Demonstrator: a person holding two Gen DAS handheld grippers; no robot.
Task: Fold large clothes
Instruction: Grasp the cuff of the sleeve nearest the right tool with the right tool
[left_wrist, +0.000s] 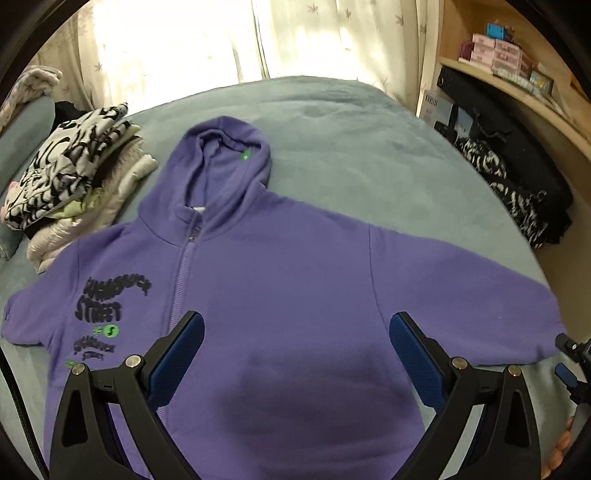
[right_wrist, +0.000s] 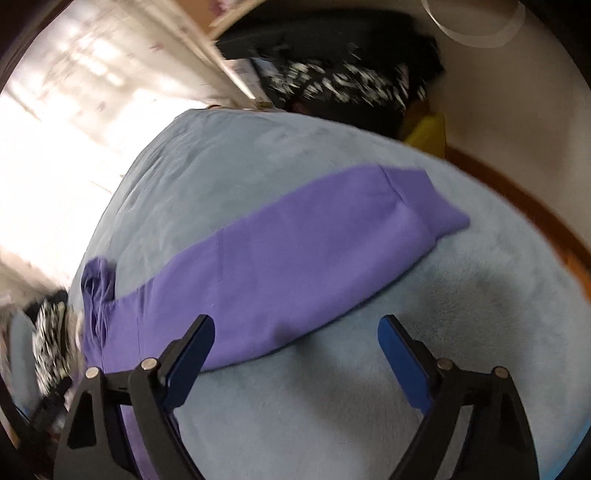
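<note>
A purple zip hoodie (left_wrist: 280, 266) lies front-up on the blue-grey bed (left_wrist: 369, 147), hood pointing toward the curtained window (left_wrist: 184, 40) — its long axis runs from hem to hood, sleeves spread sideways. The left gripper (left_wrist: 295, 354) hovers spread wide above the chest, holding nothing; the right gripper (right_wrist: 295, 354) — likewise released — hangs beside the outstretched sleeve (right_wrist: 314, 251). Folded clothes (left_wrist: 77, 173) sit stacked near the hood.
</note>
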